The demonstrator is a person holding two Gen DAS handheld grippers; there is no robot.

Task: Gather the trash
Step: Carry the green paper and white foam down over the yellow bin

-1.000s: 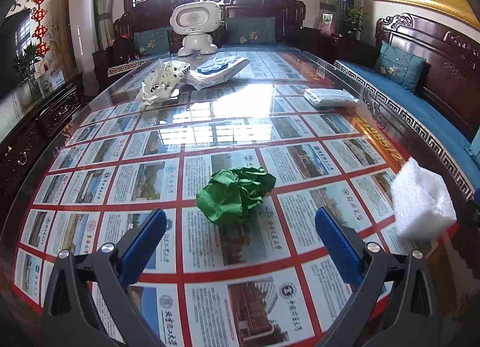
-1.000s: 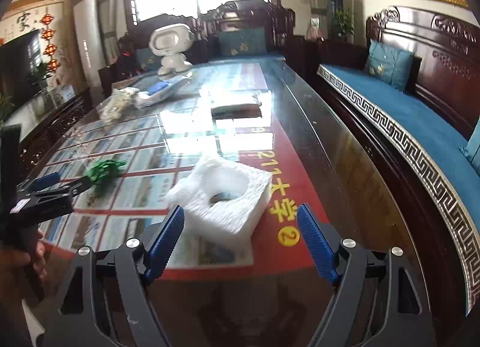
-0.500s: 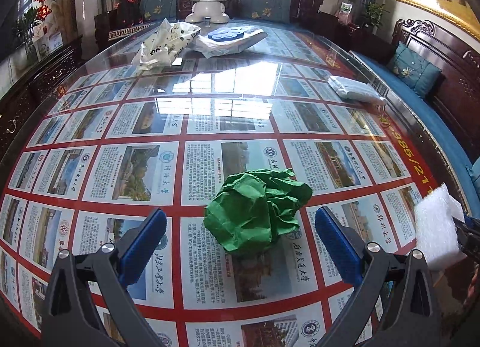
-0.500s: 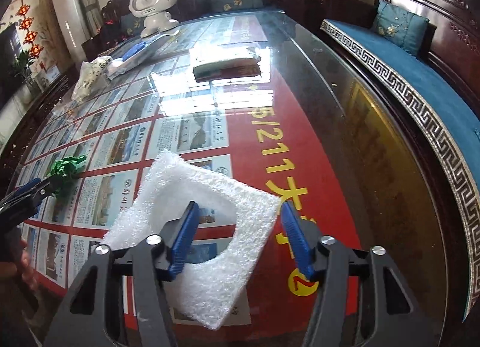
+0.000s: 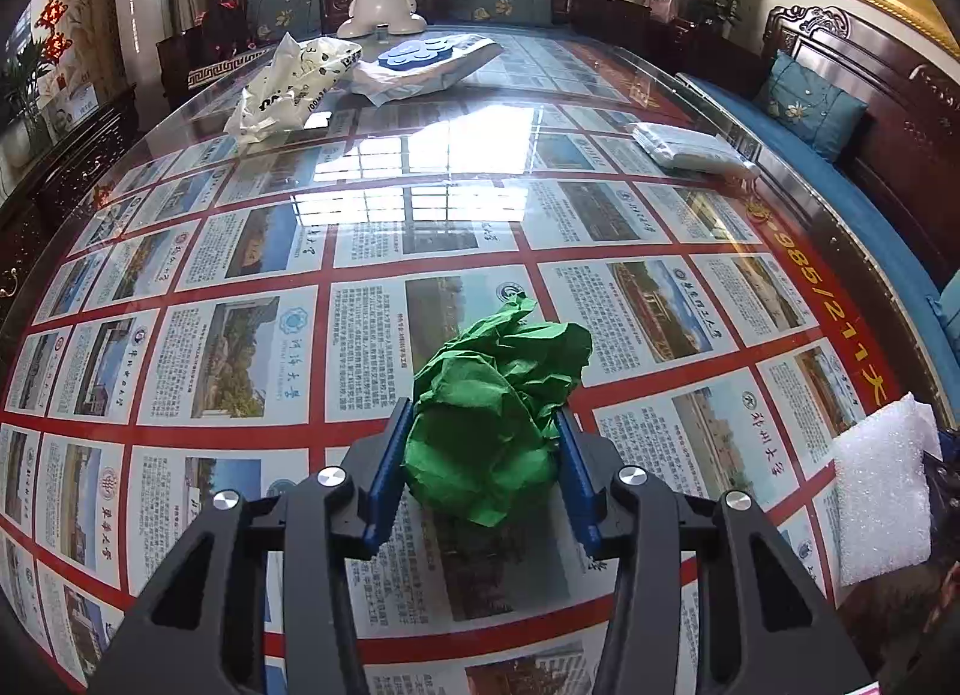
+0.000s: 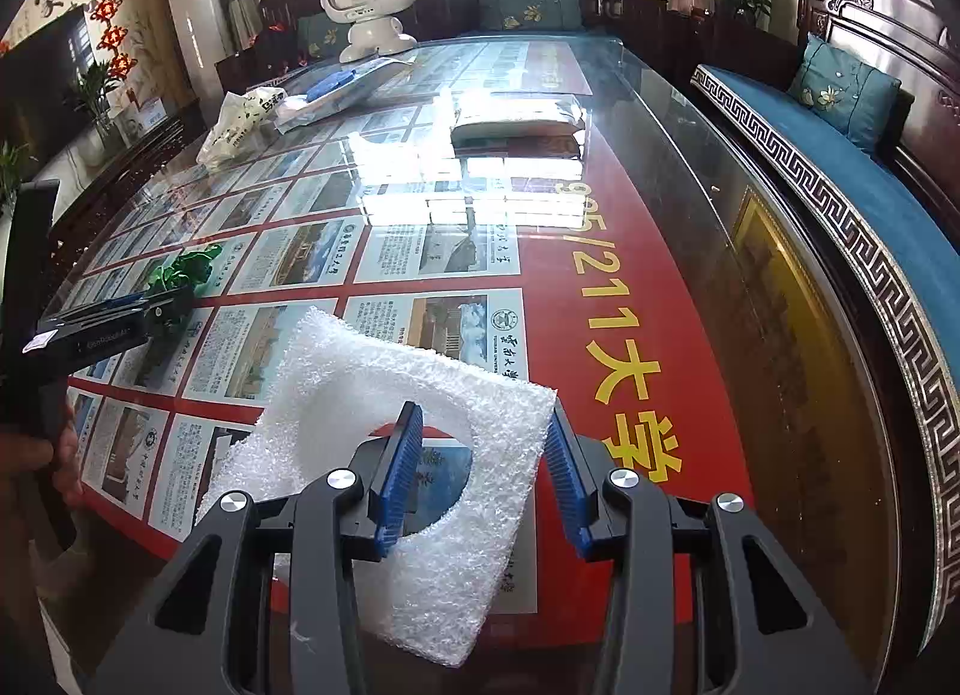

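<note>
Working from the left, we see the left gripper [image 5: 483, 446] with both blue pads pressed against a crumpled green paper ball [image 5: 495, 413], which sits on the glass-topped table [image 5: 420, 203]. Farther right, near the table's edge, our right gripper [image 6: 483, 458] grips a white foam sheet [image 6: 360, 389]: one finger sits inside its round cut-out, the other against the outer edge, pinching the strip between them.
</note>
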